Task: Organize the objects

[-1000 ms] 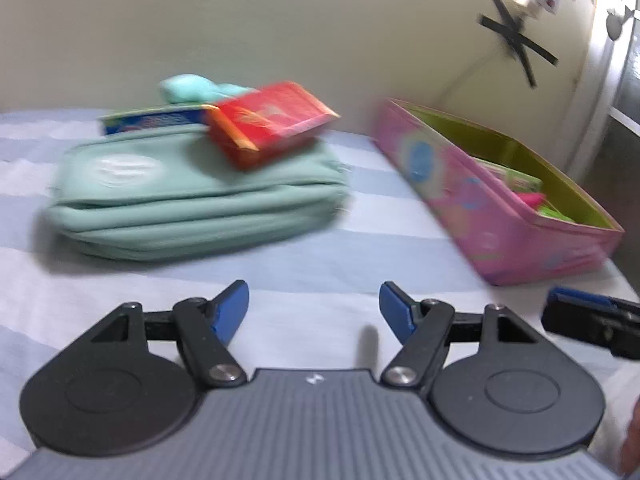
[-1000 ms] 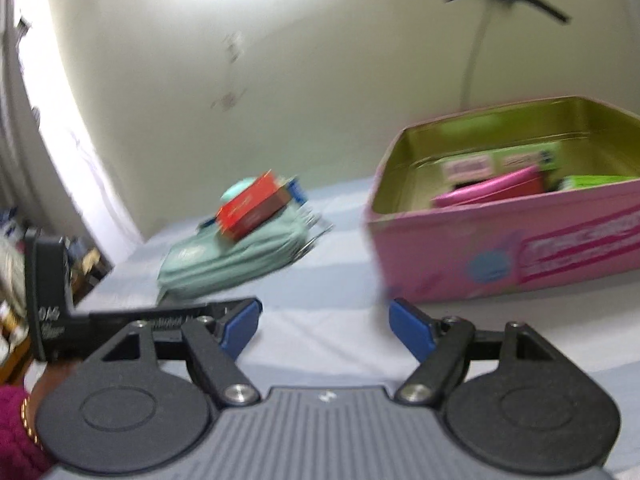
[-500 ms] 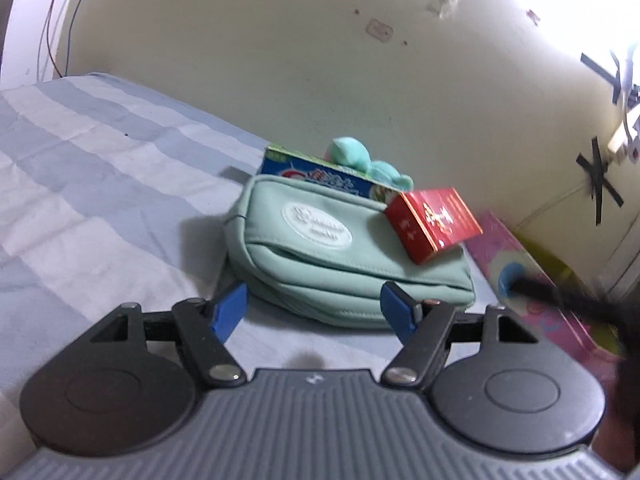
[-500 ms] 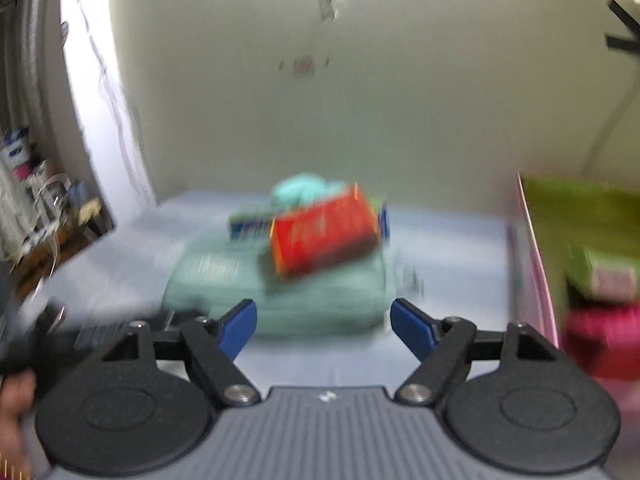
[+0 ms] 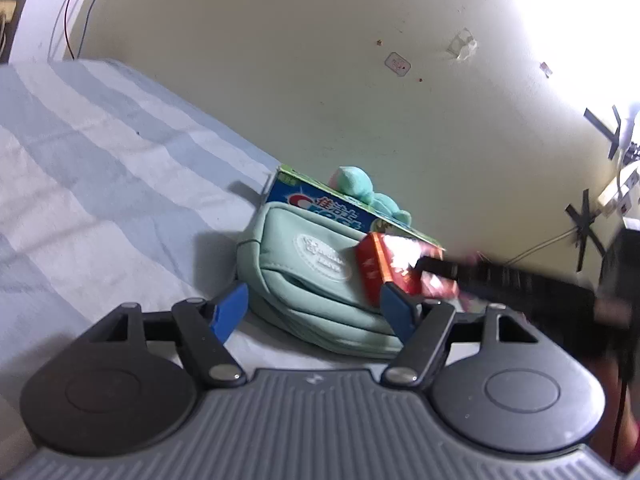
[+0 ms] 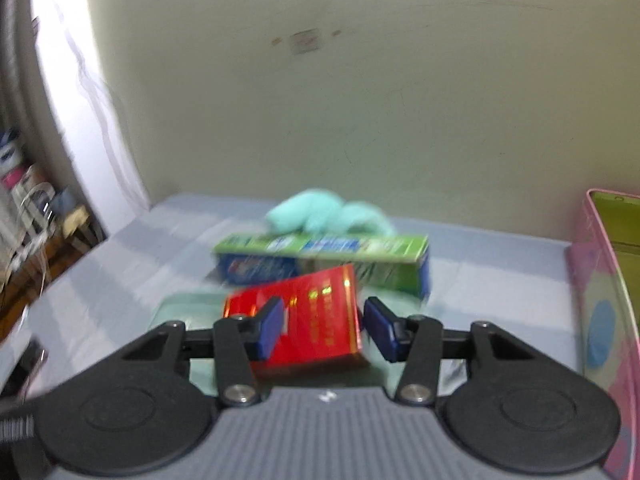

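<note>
The pink tin is cut off at the right edge; red box blurred.

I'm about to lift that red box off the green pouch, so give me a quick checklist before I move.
1. Red box between the right hand-held gripper fingers: ok.
2. Grip firm: not ok, jaws closing, a gap shows at the right pad.
3. Left hand-held gripper empty: ok.
4. Green pouch free of the left jaws: ok.
5. Toothpaste box clear of the red box: cannot tell.
6. Pink tin open: ok.
</note>
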Available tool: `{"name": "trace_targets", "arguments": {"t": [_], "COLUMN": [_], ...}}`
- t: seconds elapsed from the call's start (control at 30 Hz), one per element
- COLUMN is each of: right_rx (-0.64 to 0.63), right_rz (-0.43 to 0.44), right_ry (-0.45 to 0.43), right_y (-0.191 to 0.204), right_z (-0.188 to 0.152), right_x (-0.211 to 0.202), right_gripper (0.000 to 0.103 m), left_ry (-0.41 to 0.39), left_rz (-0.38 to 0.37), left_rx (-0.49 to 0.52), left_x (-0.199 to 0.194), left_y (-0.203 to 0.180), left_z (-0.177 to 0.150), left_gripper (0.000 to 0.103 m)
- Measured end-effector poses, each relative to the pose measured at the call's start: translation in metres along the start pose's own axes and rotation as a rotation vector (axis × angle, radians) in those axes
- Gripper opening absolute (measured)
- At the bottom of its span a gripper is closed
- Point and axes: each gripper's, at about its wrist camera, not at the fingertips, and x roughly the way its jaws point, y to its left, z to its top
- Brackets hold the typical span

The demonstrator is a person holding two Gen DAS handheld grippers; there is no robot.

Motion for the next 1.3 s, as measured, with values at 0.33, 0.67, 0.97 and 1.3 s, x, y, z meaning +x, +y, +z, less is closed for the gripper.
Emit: {"name": "trace_targets", "arguments": {"t": [0.33,0.67,0.97,1.3], "right_rx": [-0.121,-0.205,-0.221,-0.197], "right_rz": [0.002,-0.002,-0.015,-0.129], "right_ry": [-0.009,0.018,0.034,-0.104], "right_y": [0.038,0.055,0.068,0.045], "right_z": [-0.049,-0.068,-0.087,-0.107], "right_x": [-0.025,-0.022,-0.016,-0.088], "right_gripper": [0.063,0.072,0.056,0.052], "left_ry": [-0.006,0.045,0.171,0.227], "left_rz": [-0.039,-0.053,-0.053,-0.201], "left_rx": [-0.040,0.083,0.131,0.158], "left_x": [0.005,0.013,0.022,0.015], "left_y": [-0.003,-0.026,-0.031,-0.080], "left_z": [0.003,0.006,-0.019,-0.033], "left_gripper": [0.075,0.074,0.059,0.057]}}
